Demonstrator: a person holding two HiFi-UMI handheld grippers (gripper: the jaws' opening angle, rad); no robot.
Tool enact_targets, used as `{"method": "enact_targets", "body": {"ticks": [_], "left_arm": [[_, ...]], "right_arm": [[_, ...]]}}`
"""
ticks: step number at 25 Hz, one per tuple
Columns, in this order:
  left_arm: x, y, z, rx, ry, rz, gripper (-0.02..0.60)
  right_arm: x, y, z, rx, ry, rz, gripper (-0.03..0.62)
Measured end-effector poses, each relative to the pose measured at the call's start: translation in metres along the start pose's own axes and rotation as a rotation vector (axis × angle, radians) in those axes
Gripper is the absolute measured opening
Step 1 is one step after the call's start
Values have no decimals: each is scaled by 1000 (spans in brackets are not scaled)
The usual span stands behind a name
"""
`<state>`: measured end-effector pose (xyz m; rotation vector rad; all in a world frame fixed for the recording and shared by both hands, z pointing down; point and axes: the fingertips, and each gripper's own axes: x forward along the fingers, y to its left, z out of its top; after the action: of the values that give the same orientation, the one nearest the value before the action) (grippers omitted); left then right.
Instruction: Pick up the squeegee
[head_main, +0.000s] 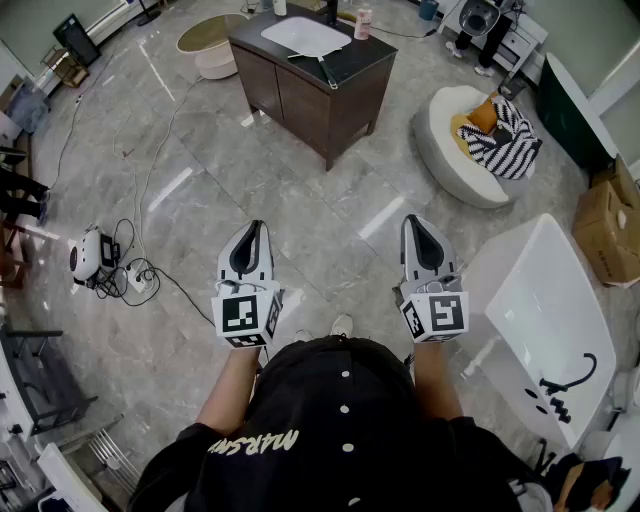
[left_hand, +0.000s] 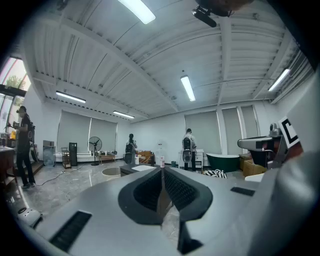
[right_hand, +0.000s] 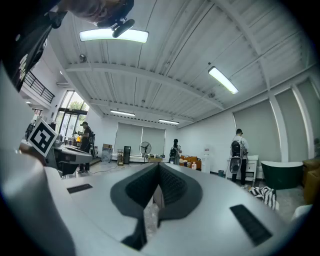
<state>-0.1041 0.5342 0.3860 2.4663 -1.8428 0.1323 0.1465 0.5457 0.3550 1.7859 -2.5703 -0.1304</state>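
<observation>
1. Grey marble floor (head_main: 200, 170) fills most of the head view, and the person stands on it with a claw in each hand.
2. Left claw (head_main: 255, 228) is held out level ahead of the person. Its own view shows the left claw (left_hand: 161, 170) with both jaws pressed together and nothing between them.
3. Right claw (head_main: 417, 222) is level too, well apart from the left one. In its own view the right claw (right_hand: 158, 167) is likewise closed, with nothing gripped.
4. Far ahead of both claws stands a dark wooden bench (head_main: 300, 95) that carries a white basin (head_main: 305, 36).
5. The squeegee (head_main: 322, 66) lies flat on the bench top, just beside the basin's near edge, and neither claw is close to it.
6. A small bottle (head_main: 362, 22) stands at the bench's far right corner.
7. To the person's right sits a white bathtub (head_main: 545, 300) with a black faucet (head_main: 565, 385).
8. Cables and a white device (head_main: 88, 255) lie on the floor to the left.
</observation>
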Motion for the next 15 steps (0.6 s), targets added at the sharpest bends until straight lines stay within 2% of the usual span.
{"method": "enact_targets", "body": {"ticks": [15], "left_arm": [[17,-9,-7,-12,25,15,21]], "right_arm": [[6,-18,-17,26,28,5,-3]]}}
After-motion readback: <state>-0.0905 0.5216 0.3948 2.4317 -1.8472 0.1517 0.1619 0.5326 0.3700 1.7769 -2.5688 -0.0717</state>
